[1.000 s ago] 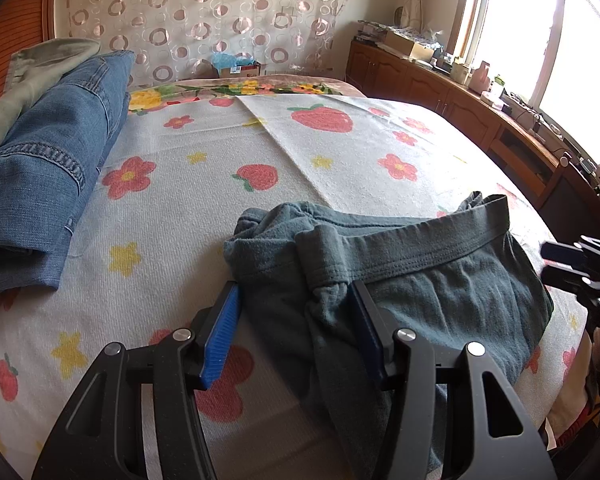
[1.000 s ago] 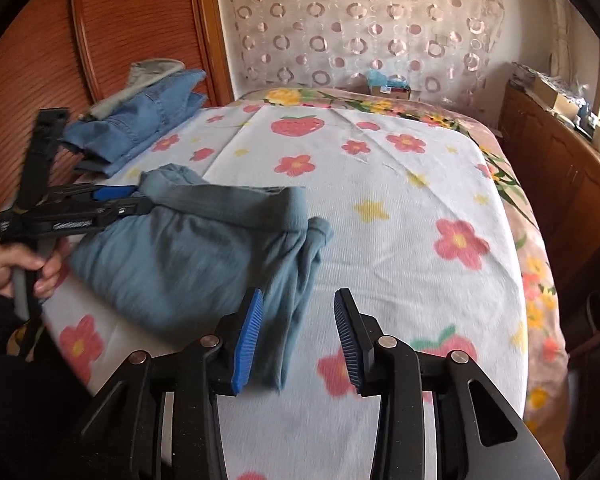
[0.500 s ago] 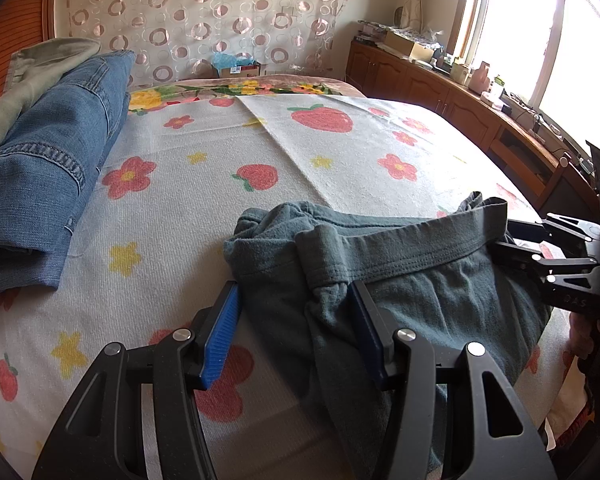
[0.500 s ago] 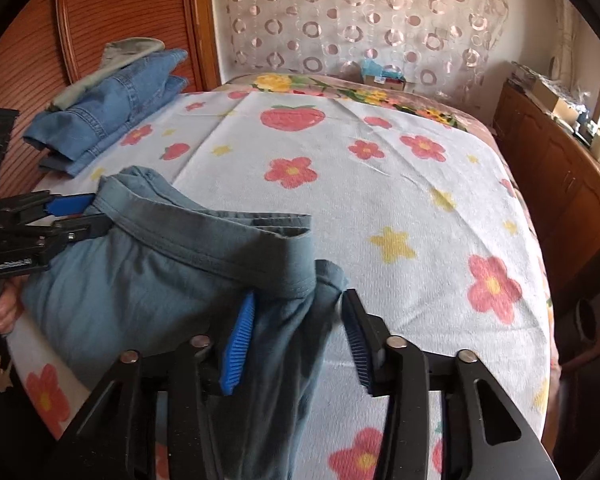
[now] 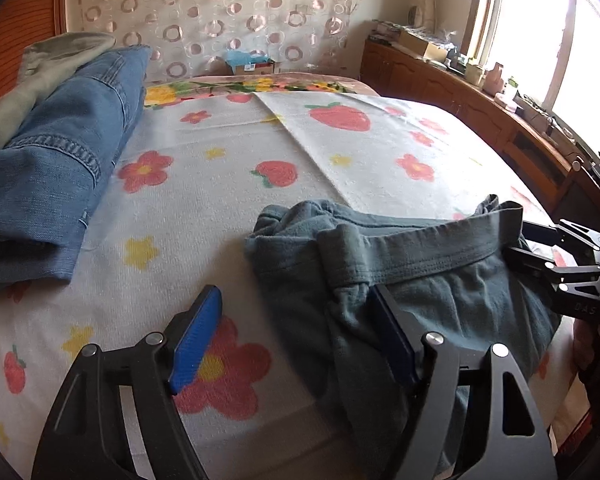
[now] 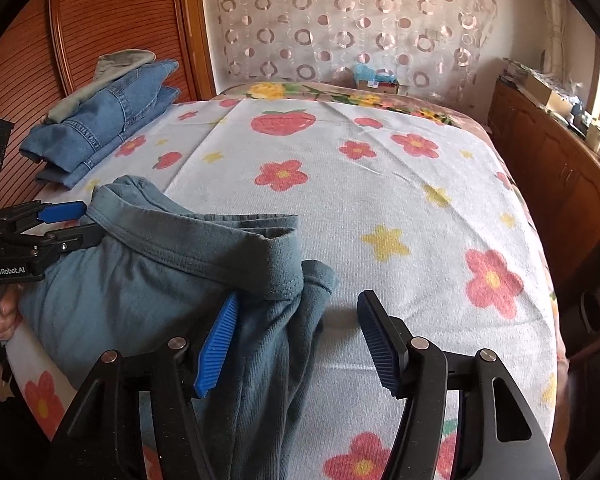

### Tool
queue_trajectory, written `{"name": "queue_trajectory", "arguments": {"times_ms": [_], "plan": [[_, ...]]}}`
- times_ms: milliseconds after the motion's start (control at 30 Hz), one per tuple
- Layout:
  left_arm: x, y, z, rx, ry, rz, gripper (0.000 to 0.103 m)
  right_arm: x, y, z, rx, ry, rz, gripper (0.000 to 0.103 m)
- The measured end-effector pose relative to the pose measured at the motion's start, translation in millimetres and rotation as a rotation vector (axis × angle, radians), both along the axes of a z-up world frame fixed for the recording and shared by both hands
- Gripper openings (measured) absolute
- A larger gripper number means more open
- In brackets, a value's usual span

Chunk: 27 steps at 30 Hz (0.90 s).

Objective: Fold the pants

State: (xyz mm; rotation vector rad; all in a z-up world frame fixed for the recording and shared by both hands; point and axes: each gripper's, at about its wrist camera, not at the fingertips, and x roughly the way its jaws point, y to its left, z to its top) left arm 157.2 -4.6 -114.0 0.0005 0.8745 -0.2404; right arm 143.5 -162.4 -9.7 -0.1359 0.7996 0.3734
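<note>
Grey-green pants (image 5: 440, 280) lie bunched on the flowered bed sheet (image 5: 340, 168), waistband facing the far side. My left gripper (image 5: 296, 340) straddles their left corner and its jaws are opening. Its left pad (image 5: 196, 336) stands off the cloth, and the right pad lies against a fold. In the right wrist view my right gripper (image 6: 300, 340) straddles the right corner of the pants (image 6: 140, 280), jaws opening too. Its left pad (image 6: 216, 344) touches the cloth while the right pad (image 6: 380, 344) stands over bare sheet. Each gripper shows in the other's view: right gripper (image 5: 528, 244), left gripper (image 6: 82, 222).
Folded blue jeans (image 5: 60, 160) with an olive garment (image 5: 52, 60) on top sit at the bed's left side by the wooden headboard (image 6: 100, 20). Wooden cabinets (image 5: 480, 120) run under the window on the right. A small box (image 6: 376, 80) stands beyond the bed's far end.
The right gripper has come in over the pants' right corner, now straddling it. Both grippers' jaws have spread wider. The left gripper has stayed in place.
</note>
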Motion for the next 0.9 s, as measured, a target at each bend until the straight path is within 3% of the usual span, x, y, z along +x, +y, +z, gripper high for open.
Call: {"name": "queue_trajectory", "arguments": {"times_ms": [400,567,900], "plan": [[4.7,-2.4,5.7,0.024,0.013,-0.025,0.076,0.5,-1.2,0.0,0.000,0.000,-0.001,0.064],[9.8,-0.7,10.8,-0.020,0.009,-0.034,0.076,0.5,-1.5,-0.2,0.001,0.001,-0.001,0.064],[15.6,-1.2,4.0,-0.091,0.045,-0.048,0.053,0.0,-2.0,0.2,-0.001,0.000,-0.001,0.064]]}}
